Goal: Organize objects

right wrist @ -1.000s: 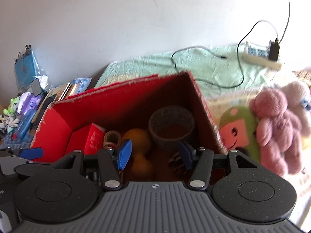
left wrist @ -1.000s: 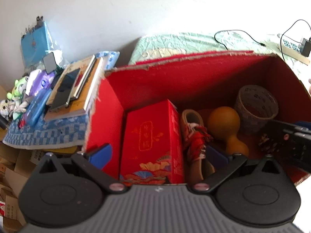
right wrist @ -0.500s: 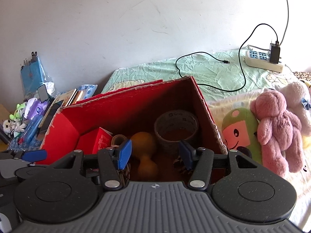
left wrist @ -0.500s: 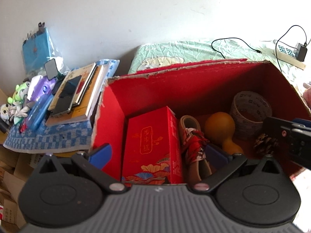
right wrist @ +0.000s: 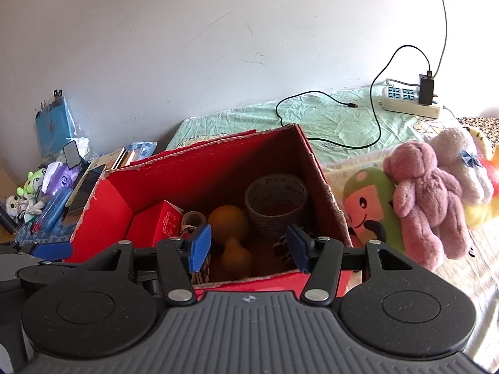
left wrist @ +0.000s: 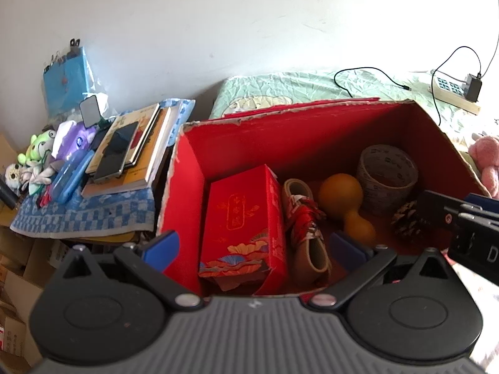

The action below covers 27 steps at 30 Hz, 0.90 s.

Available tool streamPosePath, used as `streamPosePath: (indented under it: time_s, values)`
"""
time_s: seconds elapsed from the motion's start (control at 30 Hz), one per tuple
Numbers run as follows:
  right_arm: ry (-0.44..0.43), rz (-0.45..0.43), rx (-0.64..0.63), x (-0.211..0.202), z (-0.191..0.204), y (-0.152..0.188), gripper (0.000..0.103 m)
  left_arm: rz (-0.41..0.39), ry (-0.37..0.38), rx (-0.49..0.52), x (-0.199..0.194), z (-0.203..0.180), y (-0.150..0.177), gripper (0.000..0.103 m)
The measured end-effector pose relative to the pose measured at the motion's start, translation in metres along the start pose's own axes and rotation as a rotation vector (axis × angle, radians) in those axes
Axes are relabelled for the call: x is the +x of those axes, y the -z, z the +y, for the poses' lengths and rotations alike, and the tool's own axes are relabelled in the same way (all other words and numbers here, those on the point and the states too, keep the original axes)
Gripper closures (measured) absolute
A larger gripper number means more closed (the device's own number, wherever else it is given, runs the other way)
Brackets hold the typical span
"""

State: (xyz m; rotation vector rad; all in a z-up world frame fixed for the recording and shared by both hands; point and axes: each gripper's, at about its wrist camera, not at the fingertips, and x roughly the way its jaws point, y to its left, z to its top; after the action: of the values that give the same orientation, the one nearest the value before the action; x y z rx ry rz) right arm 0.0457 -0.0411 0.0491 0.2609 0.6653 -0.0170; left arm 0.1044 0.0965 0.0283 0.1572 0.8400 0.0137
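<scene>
Both grippers, left [left wrist: 254, 244] and right [right wrist: 248, 247], hang spread and empty over the box [left wrist: 312, 131] (gourd [right wrist: 229, 227], tape [right wrist: 276, 202] inside); reaching together risks their fingers colliding

The pine cone [left wrist: 405, 224] lay half hidden behind the right gripper's dark body [left wrist: 467, 233] in the left wrist view, and behind a blue pad in the right wrist view. The pink plush bear [left wrist: 488, 165] was cut off by the right edge there. The small shoe [right wrist: 191, 221] showed only its far end past the right gripper's left finger. The print on the tape roll [left wrist: 386, 174] and the gold characters on the red carton [left wrist: 240, 218] were too small to read. The toys [left wrist: 28, 165] at far left were blurred together.
</scene>
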Motion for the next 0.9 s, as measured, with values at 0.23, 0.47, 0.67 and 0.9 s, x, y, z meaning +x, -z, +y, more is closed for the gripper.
streamPosePath:
  time_s: [0.23, 0.47, 0.67, 0.9]
  values:
    - [0.001, 0.025, 0.001, -0.012, 0.002, 0.001, 0.046, 0.072, 0.017, 0.017, -0.001, -0.002, 0.000, 0.000]
    - [0.004, 0.035, 0.020, -0.015, 0.001, 0.005, 0.046, 0.082, 0.043, 0.003, -0.012, 0.005, 0.000, 0.000]
    - [0.013, 0.041, 0.029, -0.015, -0.002, 0.003, 0.046, 0.078, 0.035, -0.010, -0.011, 0.005, 0.001, 0.000]
    - [0.023, 0.065, 0.011, -0.009, -0.002, -0.002, 0.041, 0.083, 0.037, -0.003, -0.008, 0.001, -0.001, 0.000]
